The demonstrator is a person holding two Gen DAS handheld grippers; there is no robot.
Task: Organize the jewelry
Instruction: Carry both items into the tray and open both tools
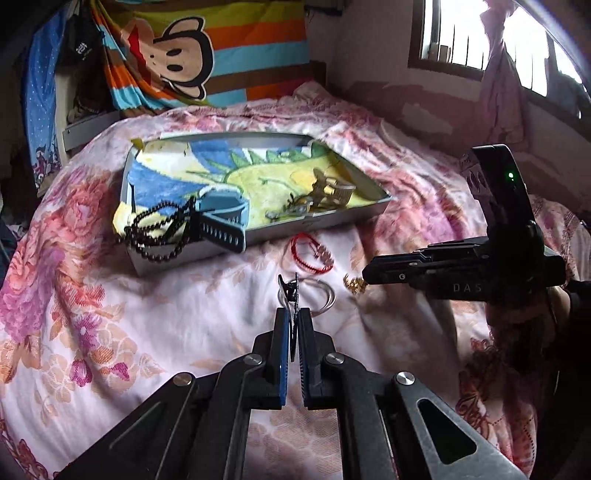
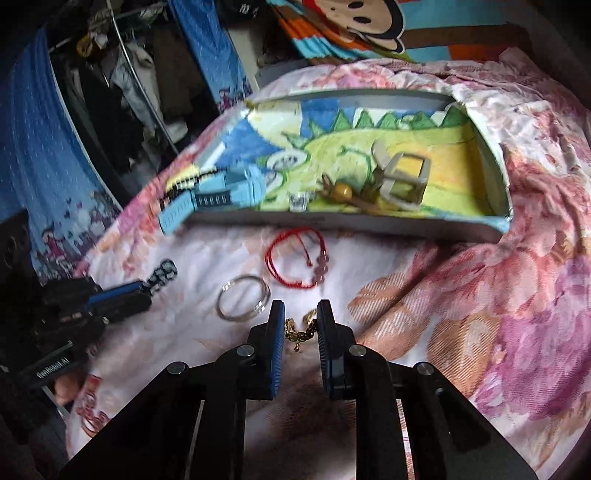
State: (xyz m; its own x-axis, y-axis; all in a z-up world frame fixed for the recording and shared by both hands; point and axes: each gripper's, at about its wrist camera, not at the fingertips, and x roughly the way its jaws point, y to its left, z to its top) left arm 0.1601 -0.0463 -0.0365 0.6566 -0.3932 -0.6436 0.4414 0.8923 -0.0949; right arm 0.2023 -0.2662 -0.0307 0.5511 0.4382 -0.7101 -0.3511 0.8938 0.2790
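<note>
A grey tray (image 1: 317, 223) lined with a dinosaur towel lies on the bed; it also shows in the right wrist view (image 2: 369, 225). It holds a blue watch (image 1: 221, 218), dark beads (image 1: 159, 229) and pale trinkets (image 1: 325, 192). My left gripper (image 1: 294, 314) is shut on a black-and-white patterned hair clip (image 1: 291, 291). My right gripper (image 2: 300, 314) is open around a gold chain (image 2: 299, 330) lying on the bedspread. A red cord bracelet (image 2: 295, 258) and silver bangles (image 2: 242, 297) lie between the grippers and the tray.
The floral bedspread (image 1: 92, 314) is soft and rumpled. A striped monkey-print cloth (image 1: 207, 55) hangs behind the bed. A wardrobe with clothes (image 2: 122, 92) stands at the left, a window (image 1: 480, 33) at the right.
</note>
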